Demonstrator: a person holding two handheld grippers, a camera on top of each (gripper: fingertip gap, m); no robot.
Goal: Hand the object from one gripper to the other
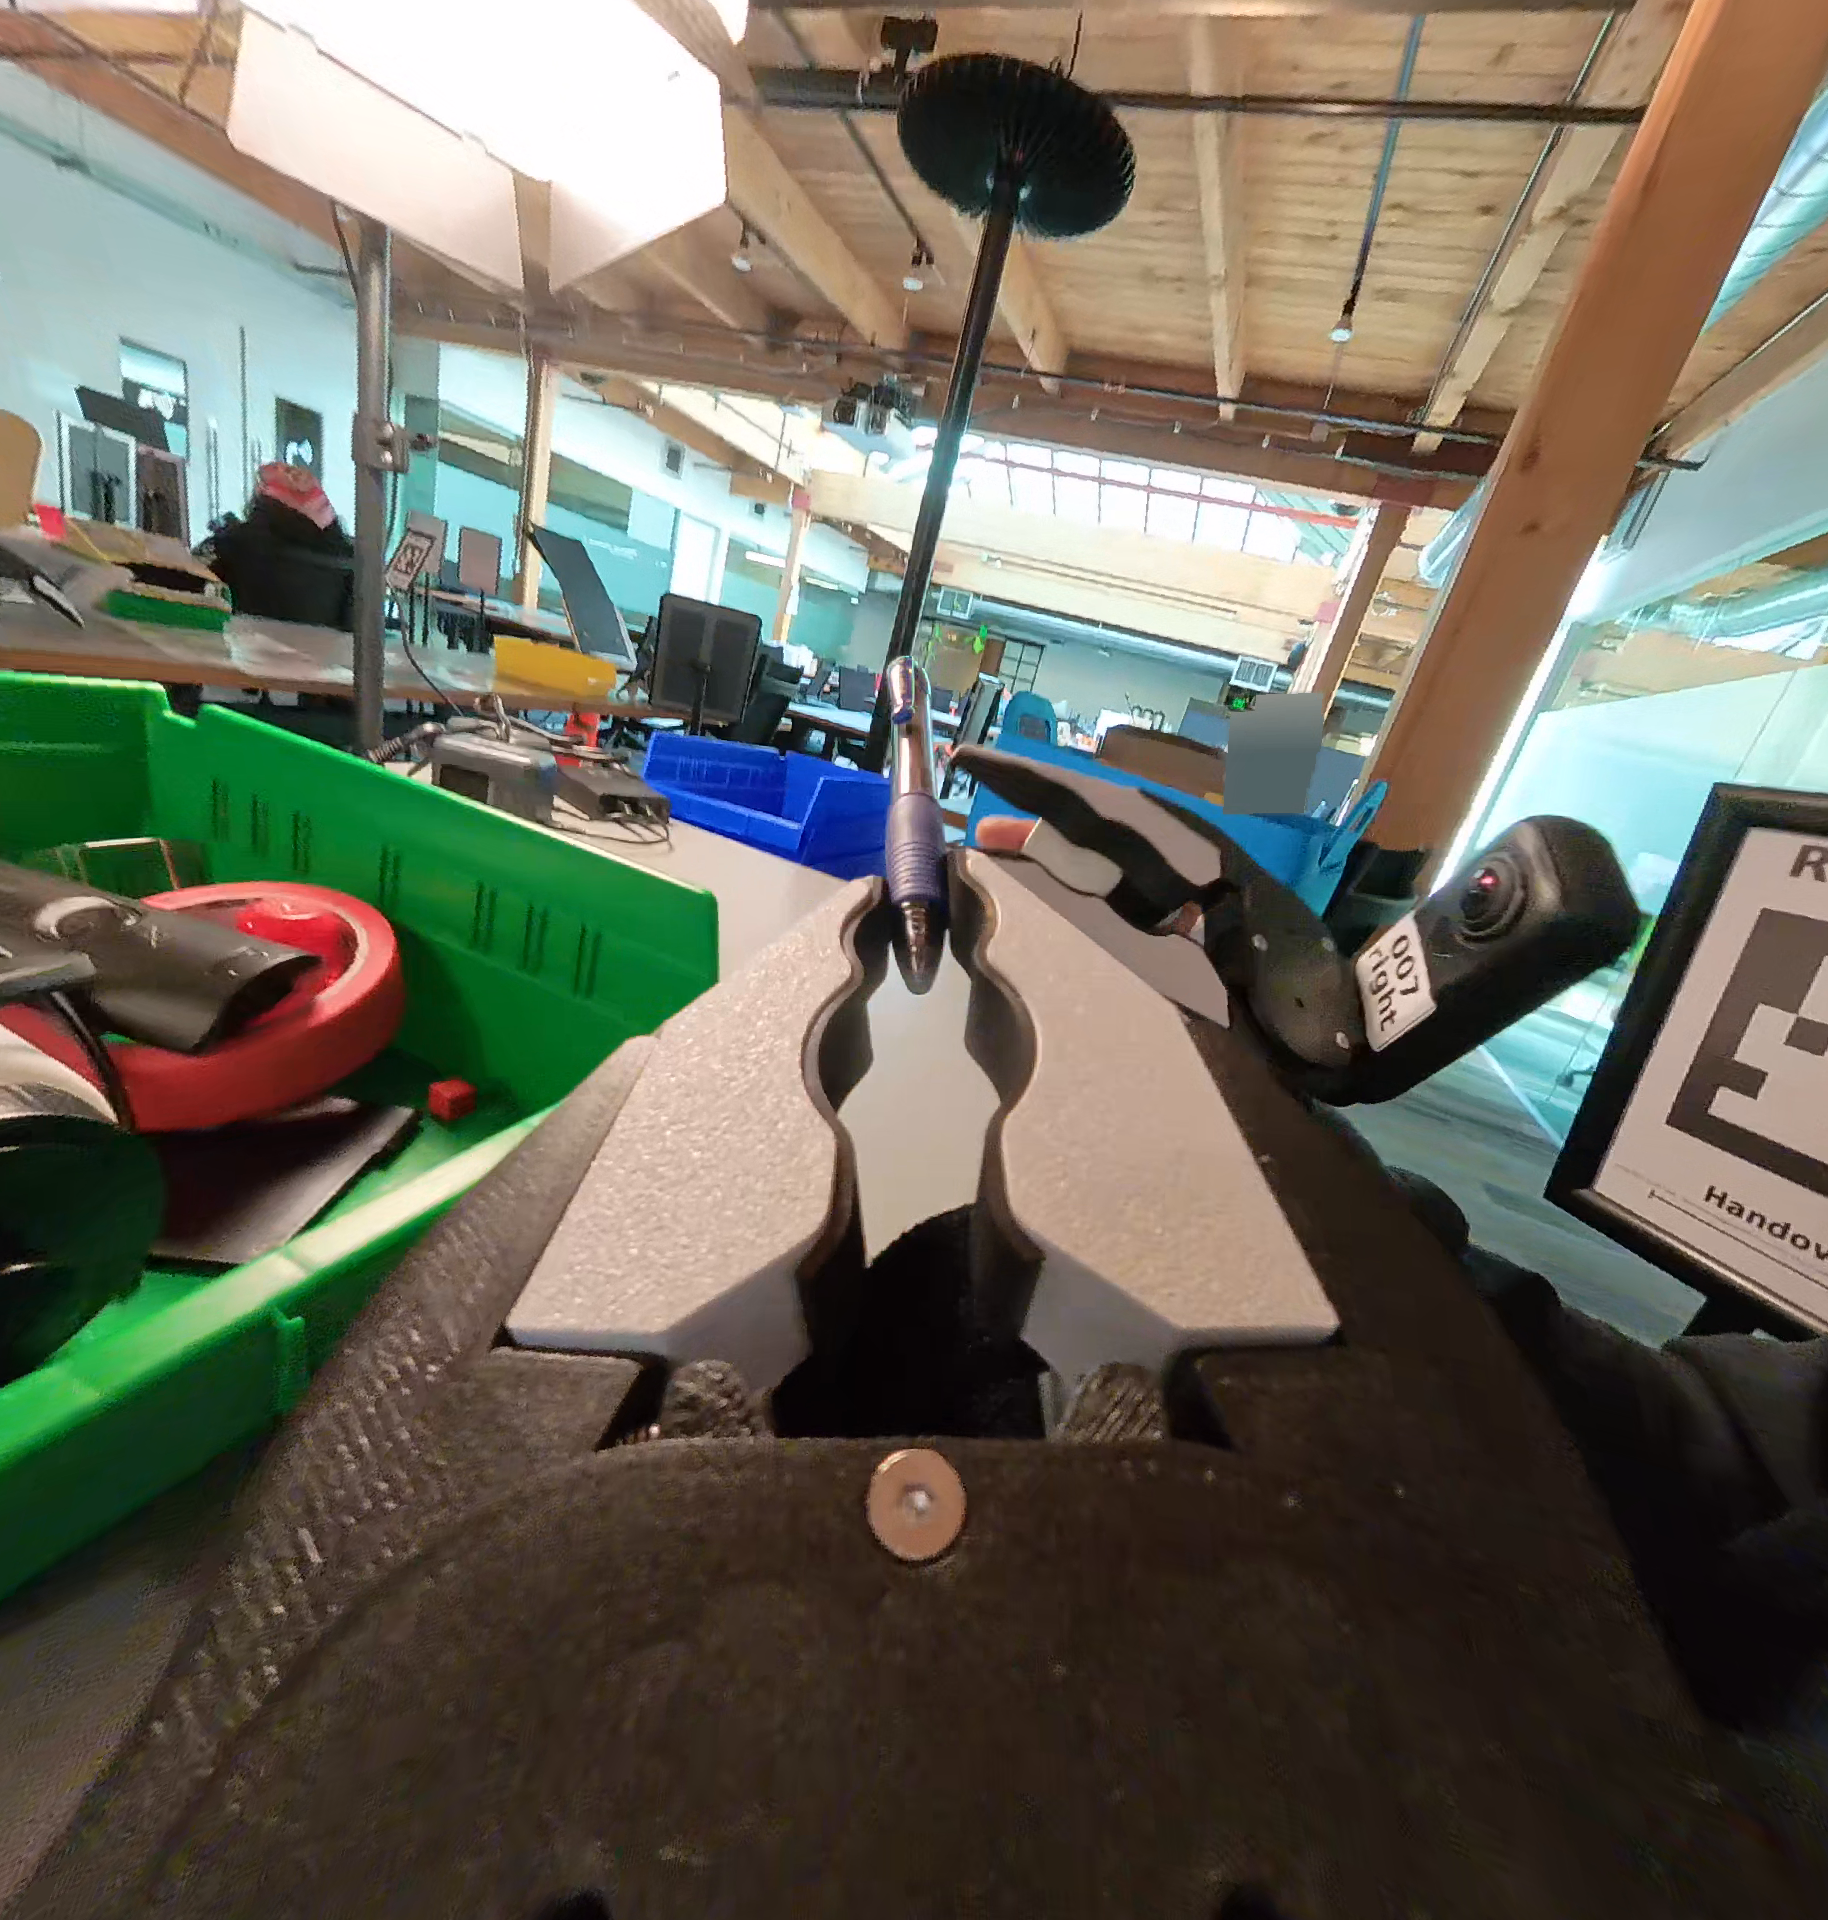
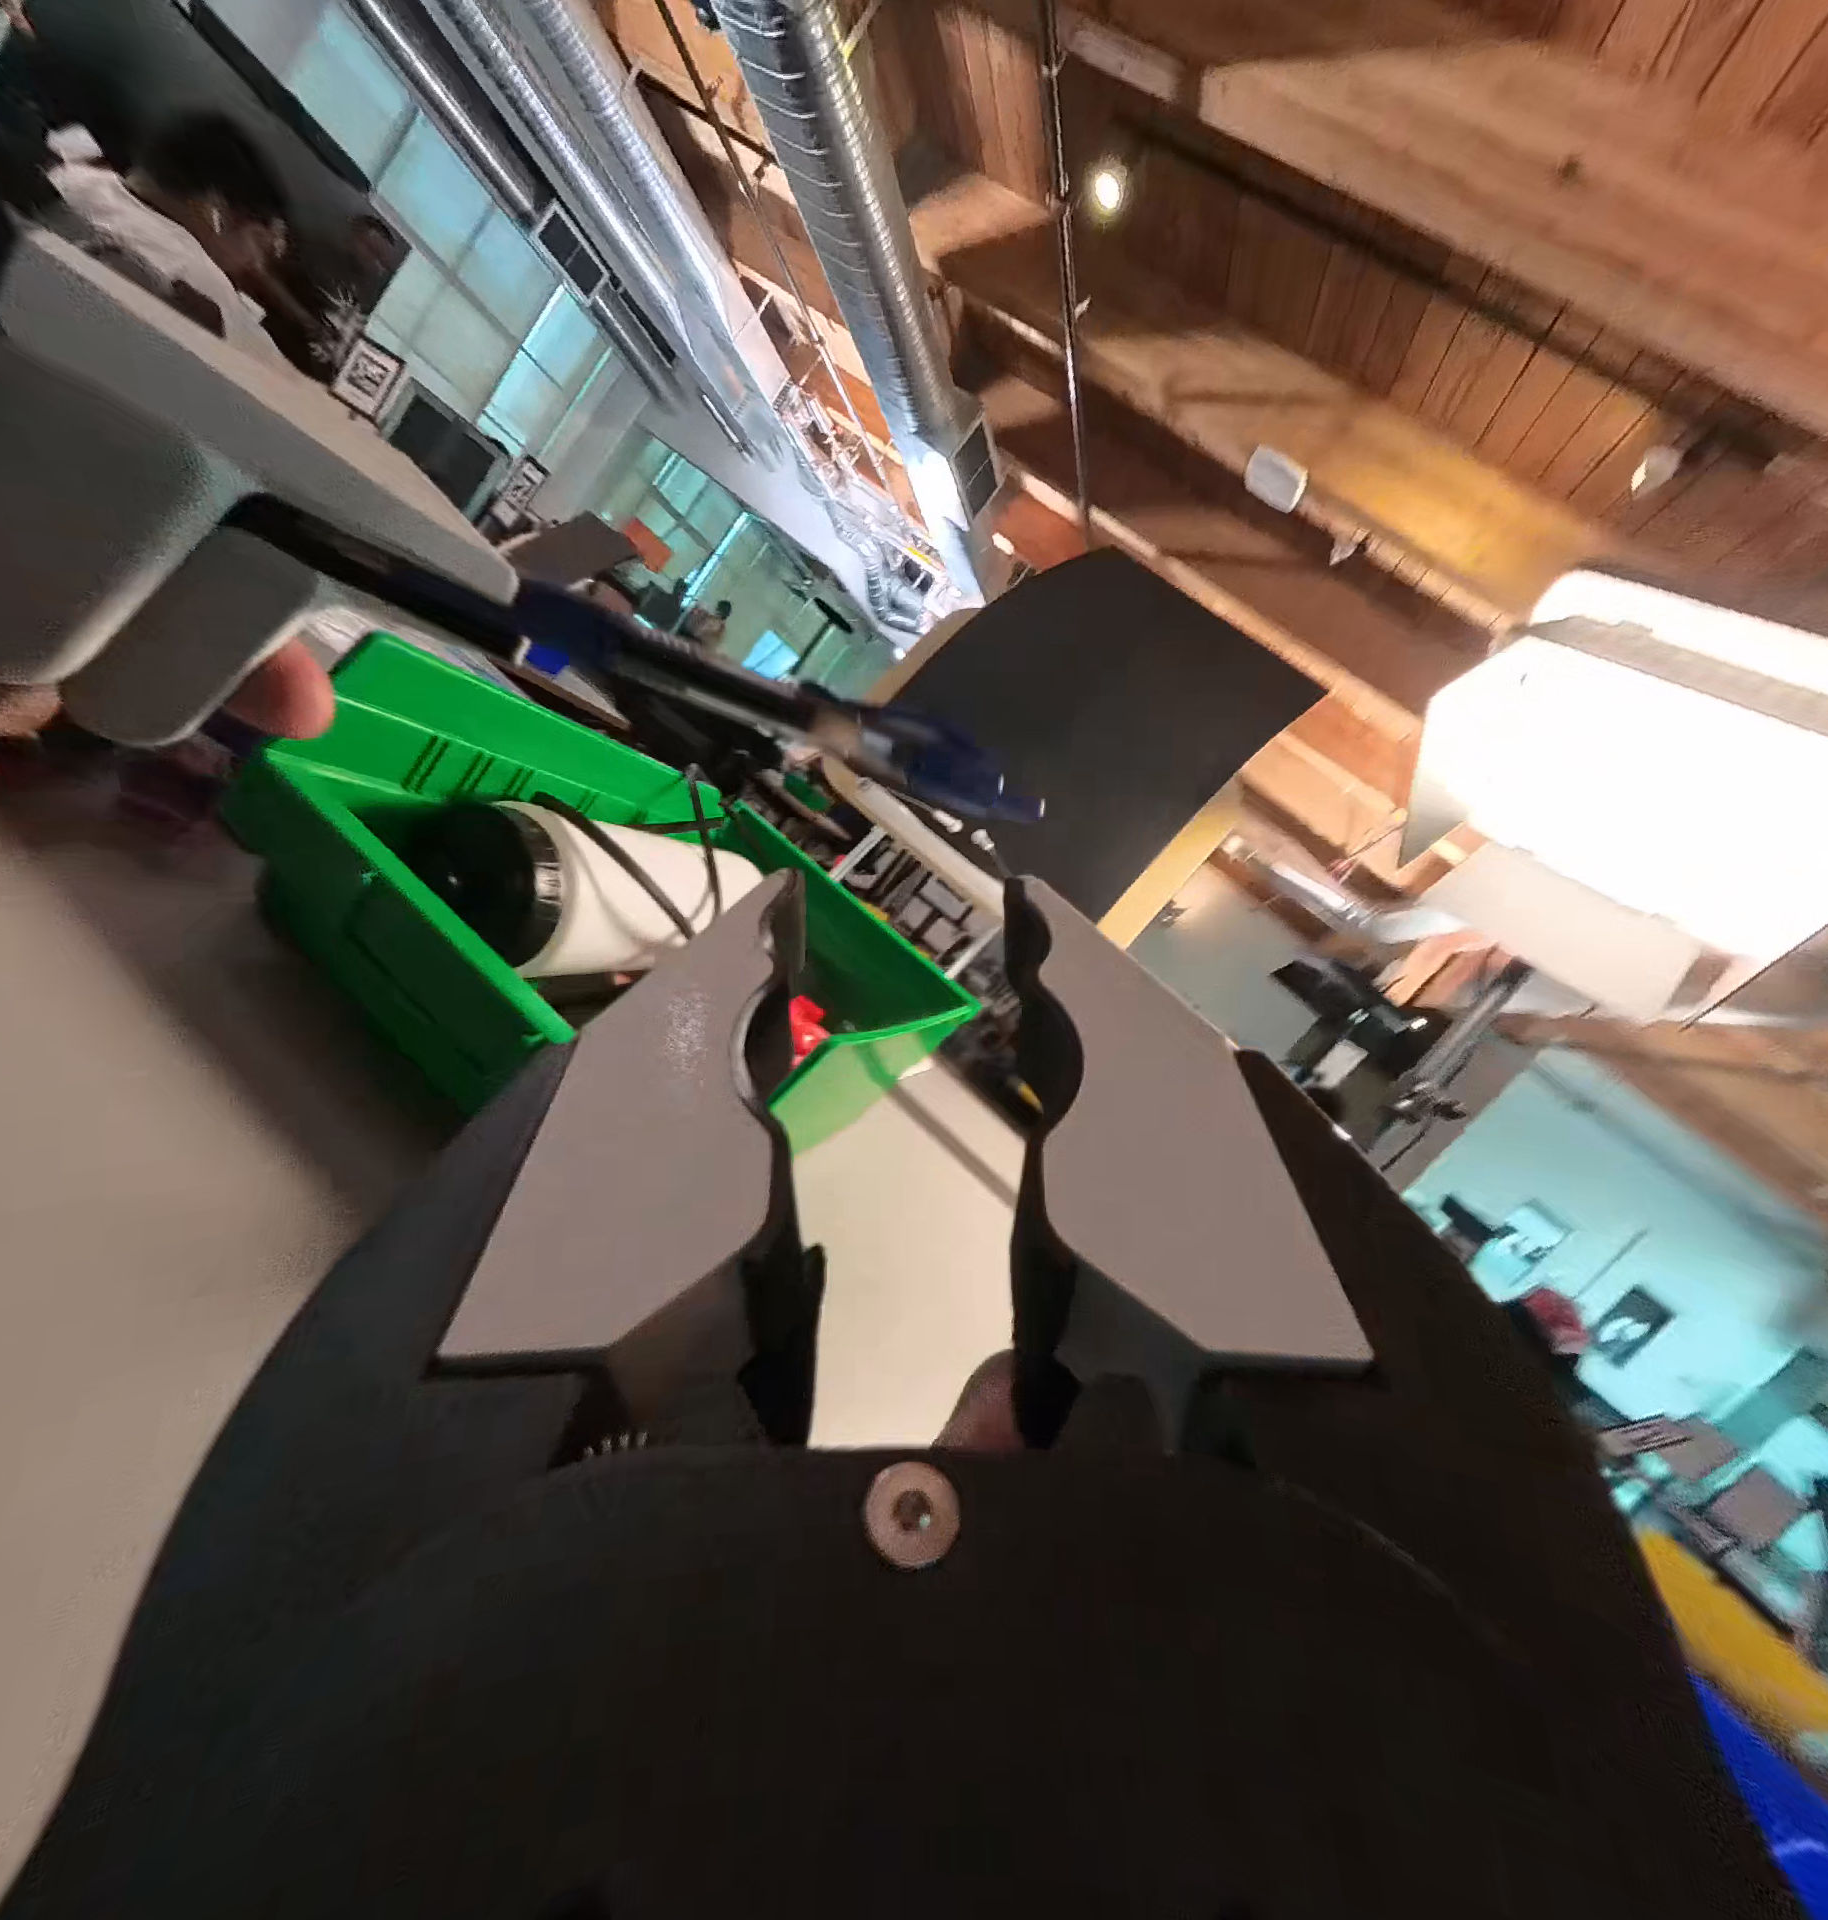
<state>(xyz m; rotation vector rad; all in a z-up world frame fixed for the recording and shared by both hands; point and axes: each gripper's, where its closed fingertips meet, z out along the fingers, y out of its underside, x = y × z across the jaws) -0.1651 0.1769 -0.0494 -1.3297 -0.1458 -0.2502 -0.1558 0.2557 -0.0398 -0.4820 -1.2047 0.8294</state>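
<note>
The grey worktop (image 1: 723, 862) carries a glossy green plastic bin (image 1: 453, 935) with ribbed walls, holding a red wheel (image 1: 297, 997). A black-framed card (image 1: 1762, 1049) bears a square code and printed words. The left hand-held gripper (image 1: 918, 914), with grainy grey wavy fingers, is clamped on the pen (image 1: 910, 821) by its blue ribbed grip. The right hand-held gripper (image 2: 899, 904) stands apart just below the blurred pen's tip, seemingly not touching it.

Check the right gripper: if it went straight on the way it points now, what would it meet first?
Probably the pen that the left gripper holds: it crosses just beyond the open right gripper, slightly above the fingertip line. Depth is unclear, so it might pass just under it; beyond, only the room.
</note>
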